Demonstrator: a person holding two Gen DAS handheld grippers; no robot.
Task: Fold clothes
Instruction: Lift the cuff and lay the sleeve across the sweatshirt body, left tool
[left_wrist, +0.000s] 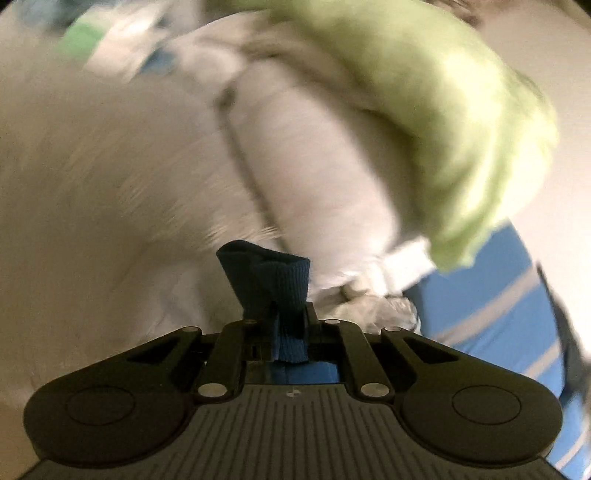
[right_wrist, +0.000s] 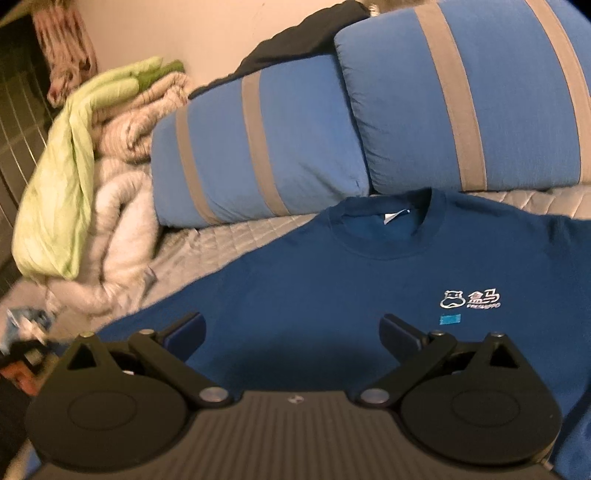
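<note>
The left gripper (left_wrist: 275, 317) has its fingers pinched almost together on a ribbed, dark blue cuff (left_wrist: 269, 280) of the sweatshirt; the fabric bunches up out of the fingers and a lighter blue fold hangs down between them. Everything past the fingers in the left wrist view is smeared by motion blur: a pale quilt (left_wrist: 325, 177), a lime-green cloth (left_wrist: 443, 122) lying over it, and a strip of blue striped bedding (left_wrist: 491, 325) at the right.

The right gripper (right_wrist: 293, 332) points slightly downward over the chest of the dark blue sweatshirt (right_wrist: 332, 280), its fingers spread wide with nothing between them; whether the fingertips touch the fabric cannot be told. The sweatshirt lies flat, front up, on the grey quilted bed cover (right_wrist: 236, 236), collar (right_wrist: 388, 225) towards two blue pillows with grey stripes (right_wrist: 266, 147), a white logo (right_wrist: 471, 299) on its chest just ahead of the right finger. To the left of the pillows a heap of pale bedding (right_wrist: 122, 206) with a green sheet (right_wrist: 62, 192) draped over it rests against the wall.
</note>
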